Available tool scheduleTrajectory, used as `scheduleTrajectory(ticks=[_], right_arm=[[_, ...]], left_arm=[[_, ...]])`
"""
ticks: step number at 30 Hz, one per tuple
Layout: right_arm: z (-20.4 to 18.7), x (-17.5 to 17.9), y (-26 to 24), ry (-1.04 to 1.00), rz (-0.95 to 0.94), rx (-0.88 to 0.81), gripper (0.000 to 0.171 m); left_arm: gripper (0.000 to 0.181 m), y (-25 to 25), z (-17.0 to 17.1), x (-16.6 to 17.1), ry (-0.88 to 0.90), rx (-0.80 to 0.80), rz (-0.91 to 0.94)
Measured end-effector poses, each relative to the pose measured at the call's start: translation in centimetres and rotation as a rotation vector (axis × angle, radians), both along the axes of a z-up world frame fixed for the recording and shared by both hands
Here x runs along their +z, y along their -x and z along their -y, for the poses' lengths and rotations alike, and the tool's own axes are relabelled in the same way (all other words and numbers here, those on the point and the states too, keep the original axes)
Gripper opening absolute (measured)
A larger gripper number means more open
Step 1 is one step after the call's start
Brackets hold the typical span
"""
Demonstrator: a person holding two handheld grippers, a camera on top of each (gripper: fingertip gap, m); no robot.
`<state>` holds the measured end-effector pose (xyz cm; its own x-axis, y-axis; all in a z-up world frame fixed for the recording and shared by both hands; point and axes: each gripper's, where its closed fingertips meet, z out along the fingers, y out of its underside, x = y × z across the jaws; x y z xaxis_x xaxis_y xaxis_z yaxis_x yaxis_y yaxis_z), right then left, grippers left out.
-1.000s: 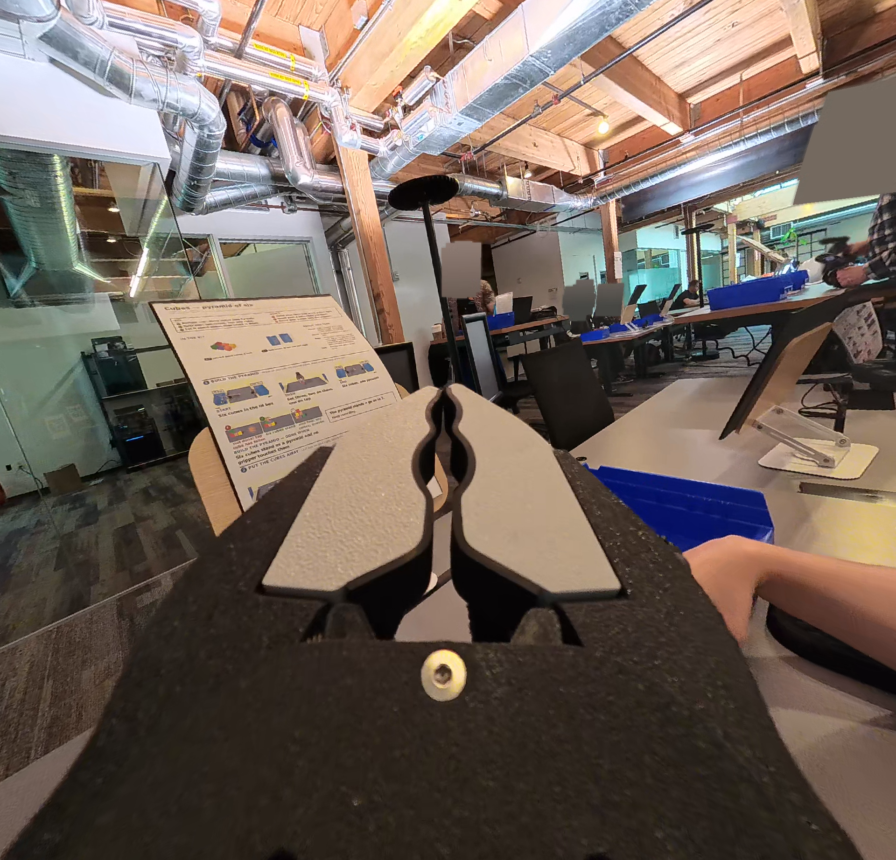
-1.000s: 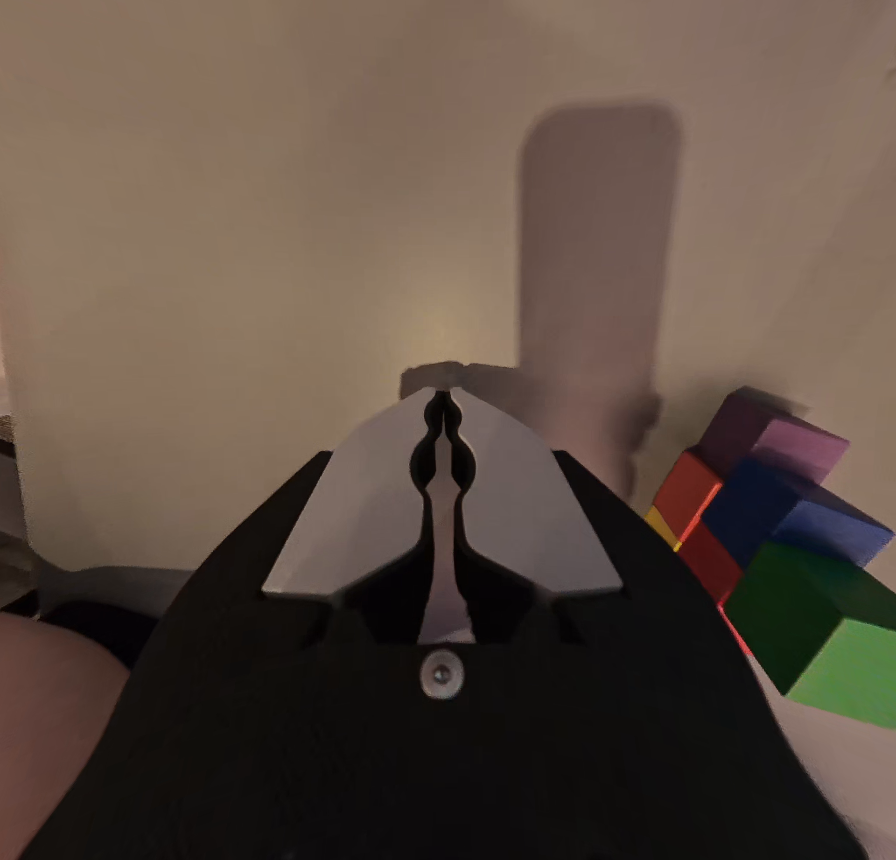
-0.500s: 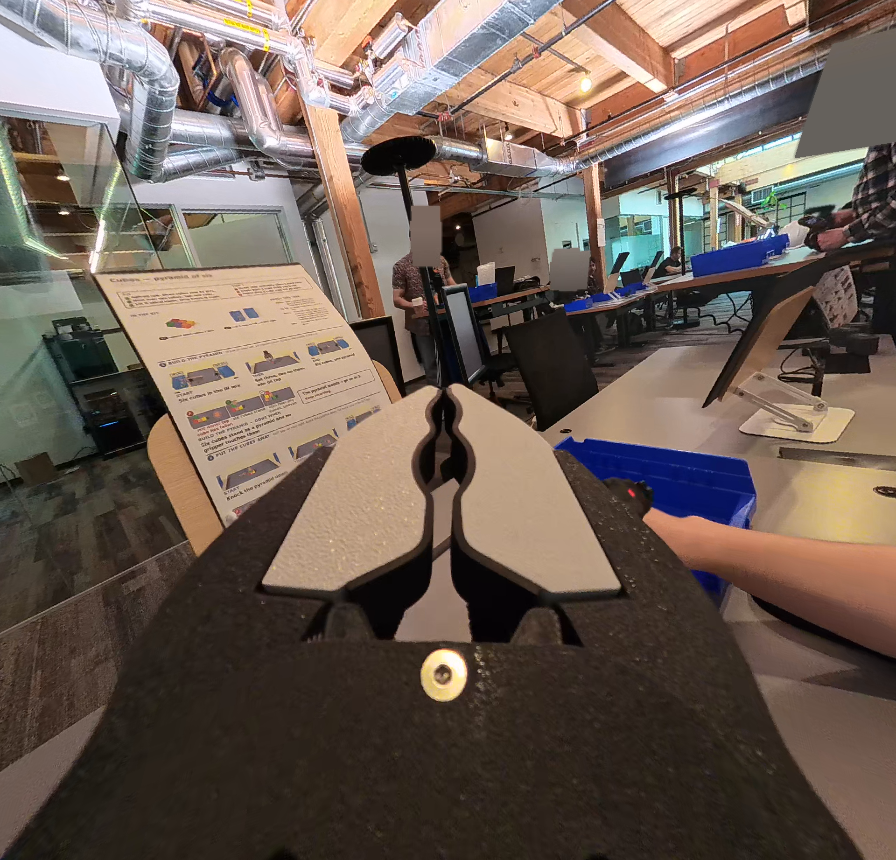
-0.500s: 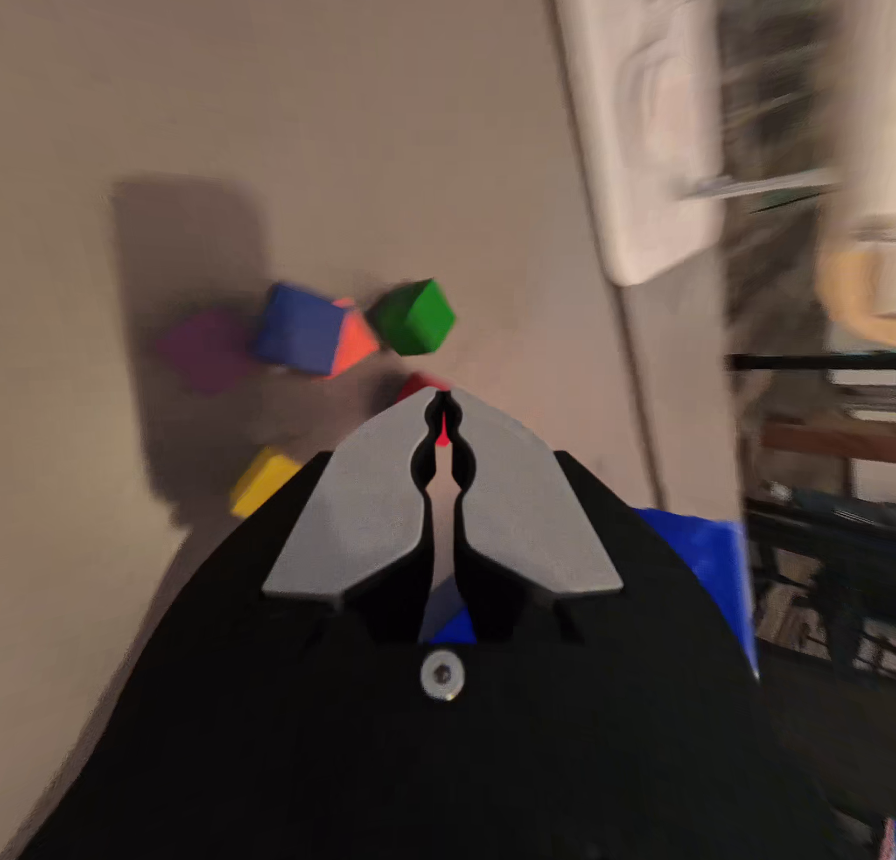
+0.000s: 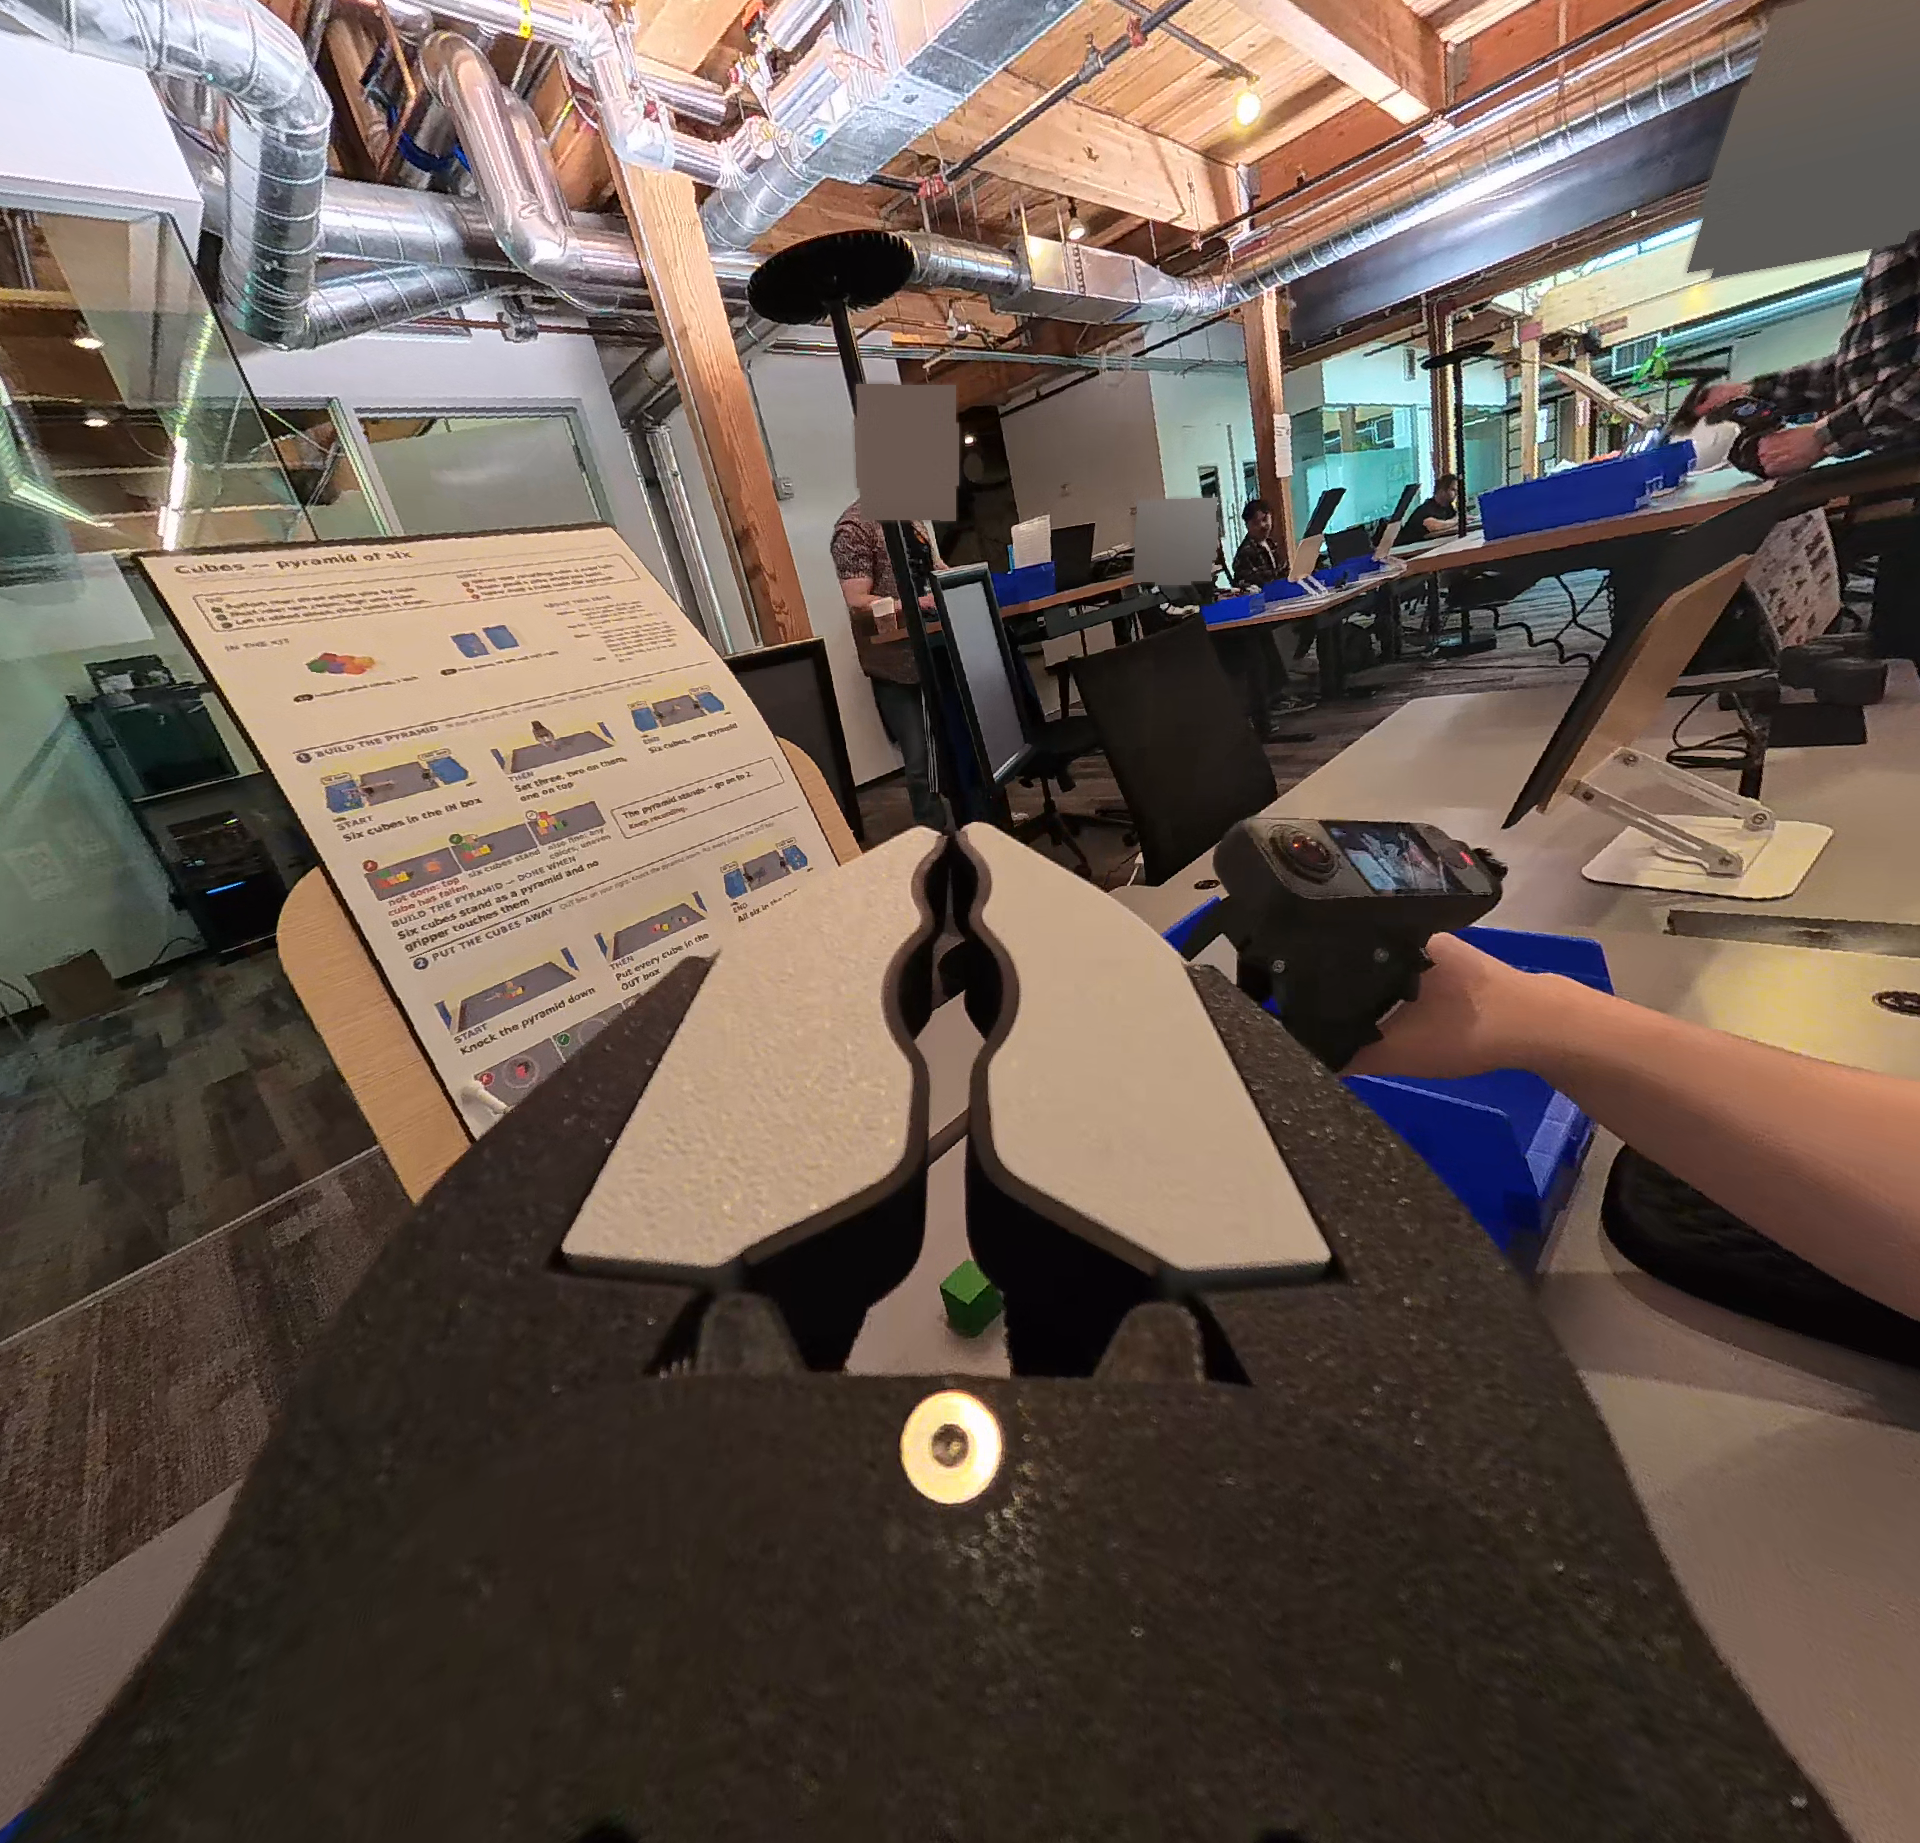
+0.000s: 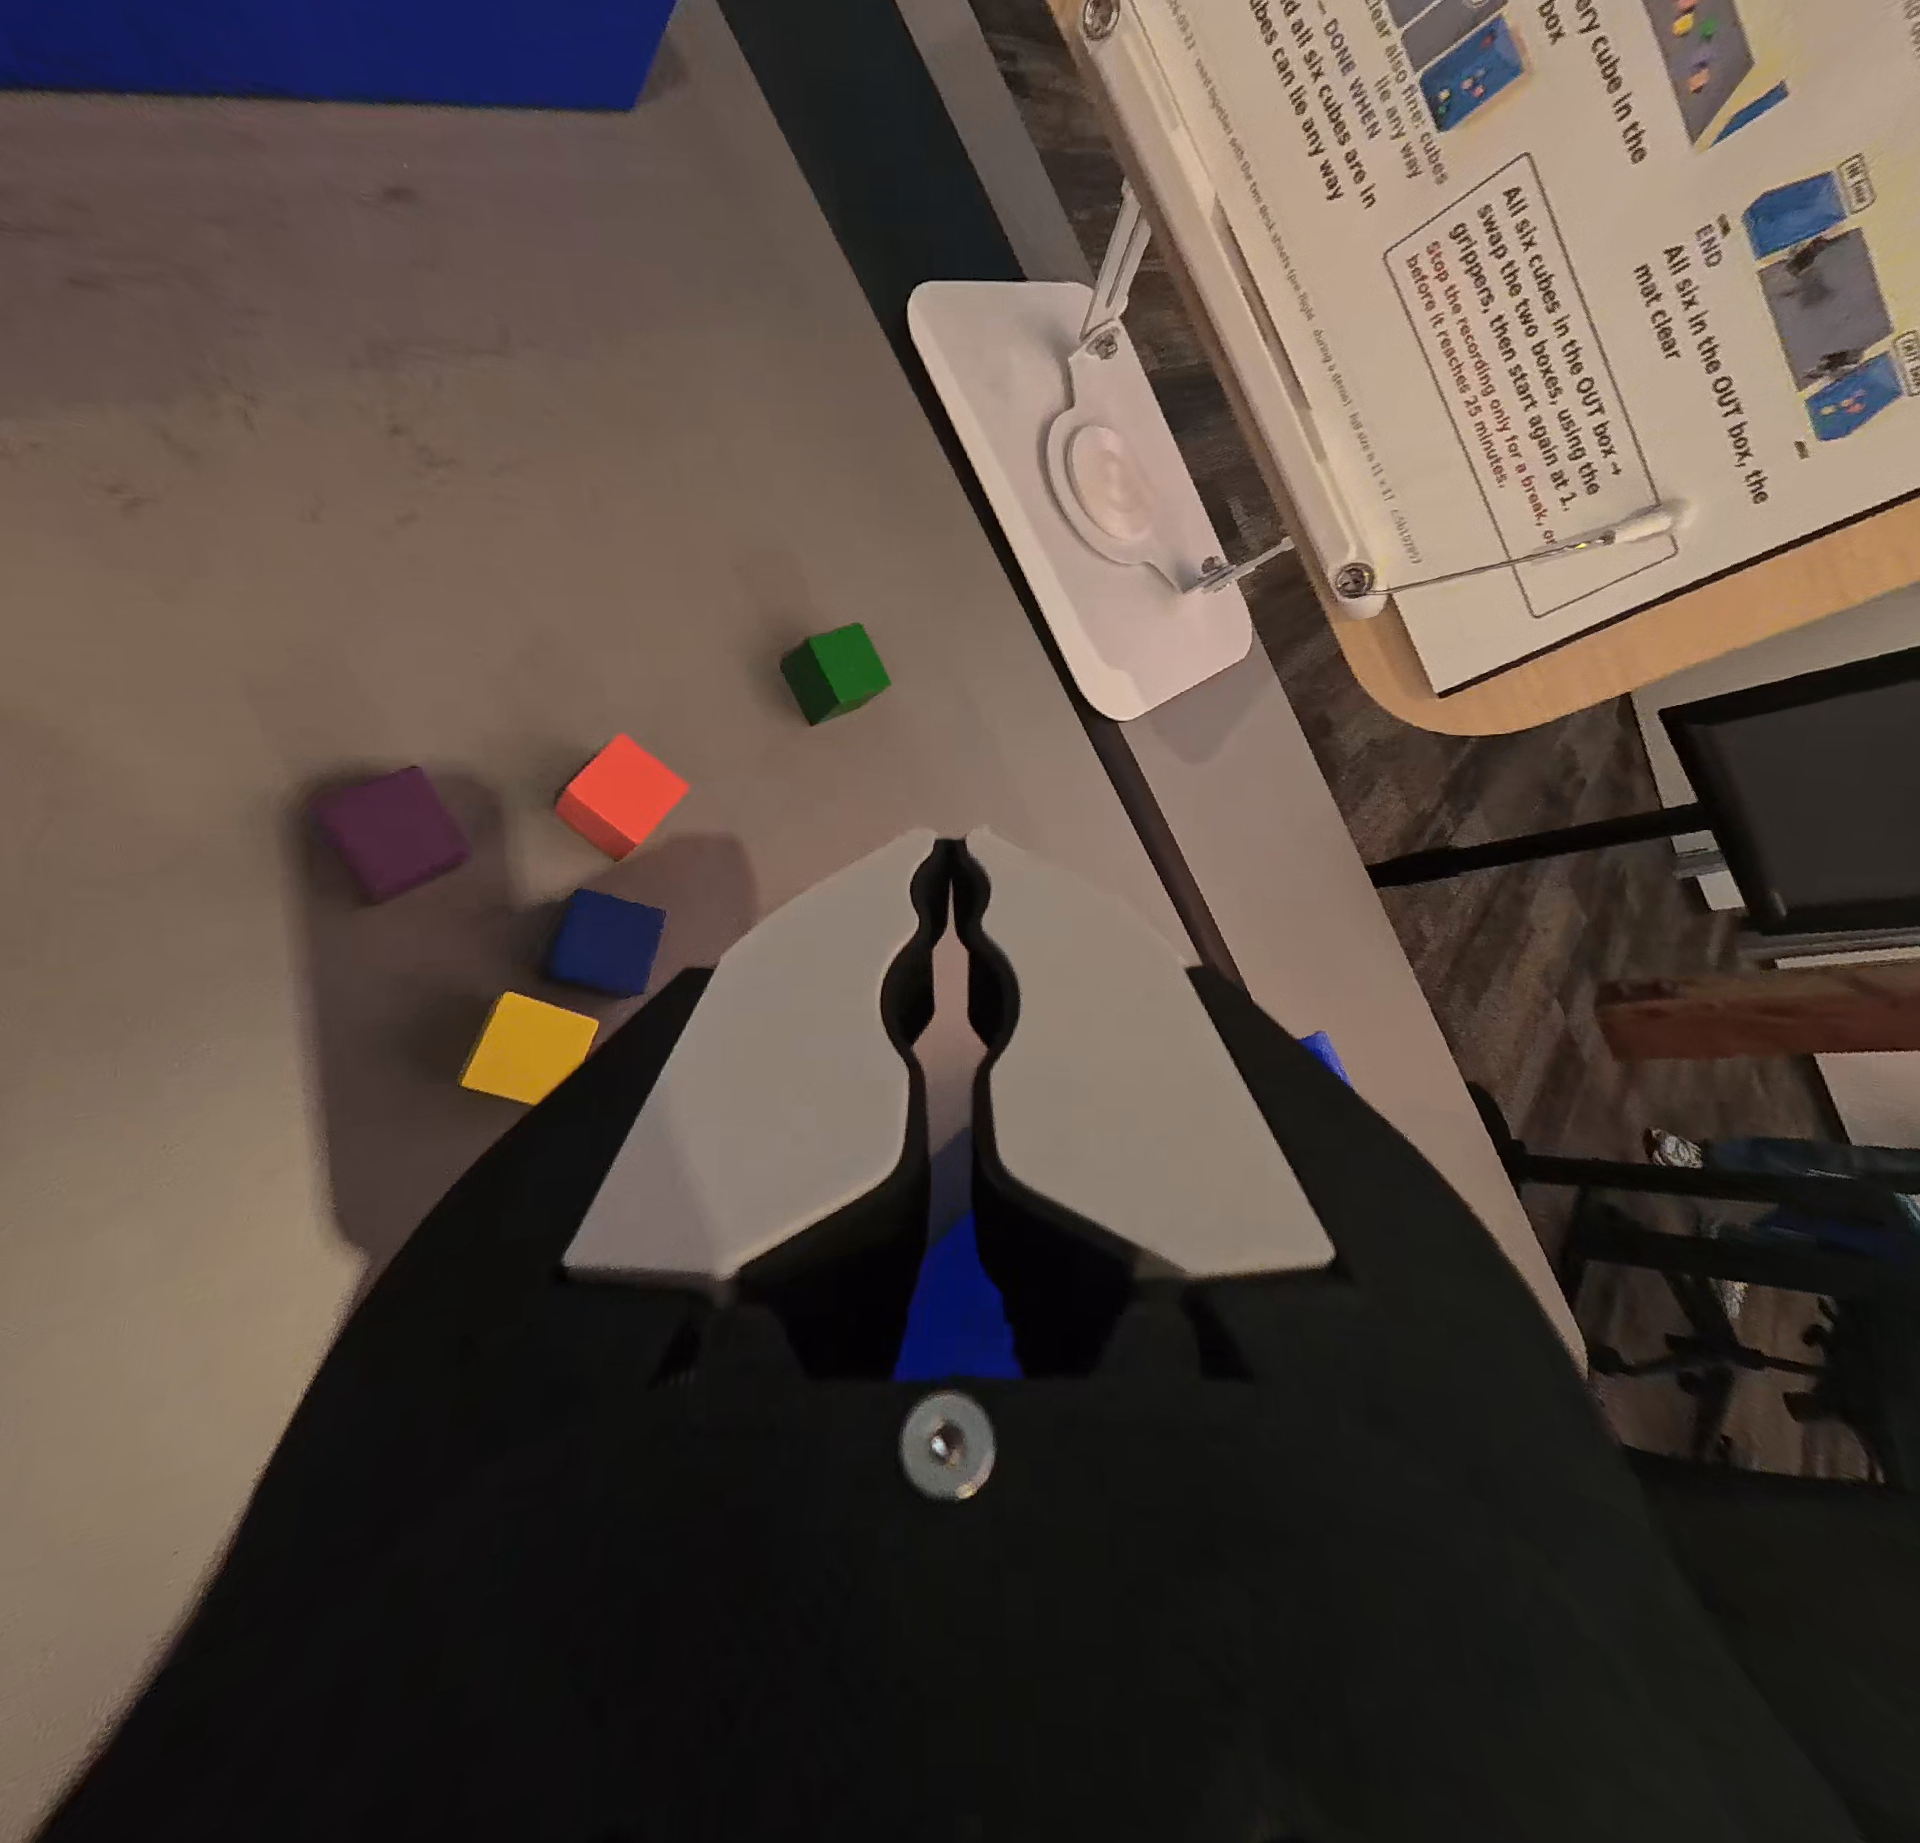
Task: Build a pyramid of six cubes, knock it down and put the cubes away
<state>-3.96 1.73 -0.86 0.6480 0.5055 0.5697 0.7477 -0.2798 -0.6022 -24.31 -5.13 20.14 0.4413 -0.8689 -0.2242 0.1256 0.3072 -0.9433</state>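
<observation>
In the right wrist view, cubes lie scattered and apart on the grey table: green, orange-red, purple, blue and yellow. My right gripper is shut and empty, held above the table just right of the cubes. My left gripper is shut and empty, raised and pointing into the room. The green cube shows low between its fingers. The right gripper's body with its camera shows there in a hand, over a blue bin.
A blue bin stands at the top left of the right wrist view; another blue bin peeks out beside the fingers. An instruction board on a white stand sits at the table edge. Chairs, desks and people are beyond. Across from one pair of fingers to the other is roughly 30 centimetres.
The stacked cubes have fallen and now lie scattered. My right gripper has swung up and turned over them. The left view has tilted down a little; the right gripper has come into it.
</observation>
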Motion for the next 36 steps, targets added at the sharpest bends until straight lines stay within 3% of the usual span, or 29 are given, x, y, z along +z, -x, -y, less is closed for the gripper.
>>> scheduleTrajectory(ticks=[5,11,18,23,30,34,36], right_arm=[[0.3,-0.6,0.2,0.046,-0.032,0.012,0.001],[1.2,-4.4,1.4,0.277,-0.115,0.026,0.001],[3.0,-7.7,1.1,0.522,-0.206,-0.155,0.027],[5.8,-11.1,2.2,0.755,-0.18,-0.2,0.027],[6.2,-14.2,1.4,0.819,-0.06,-0.27,0.041],[6.2,-14.8,1.2,0.836,-0.038,-0.272,0.04],[6.3,-15.0,1.5,0.852,-0.049,-0.25,0.031]], left_arm=[[0.0,0.3,0.1,0.1,-0.013,0.015,-0.004],[0.0,1.0,-0.3,0.2,0.005,0.03,-0.002],[0.0,1.5,-0.8,-0.3,0.042,0.059,-0.029],[0.0,1.1,-0.6,-0.6,0.041,0.049,-0.054],[0.0,1.1,-0.5,-0.8,0.032,0.06,-0.072],[0.0,1.3,-0.7,-0.7,0.034,0.062,-0.071],[0.0,1.3,-0.8,-0.8,0.04,0.063,-0.071]])
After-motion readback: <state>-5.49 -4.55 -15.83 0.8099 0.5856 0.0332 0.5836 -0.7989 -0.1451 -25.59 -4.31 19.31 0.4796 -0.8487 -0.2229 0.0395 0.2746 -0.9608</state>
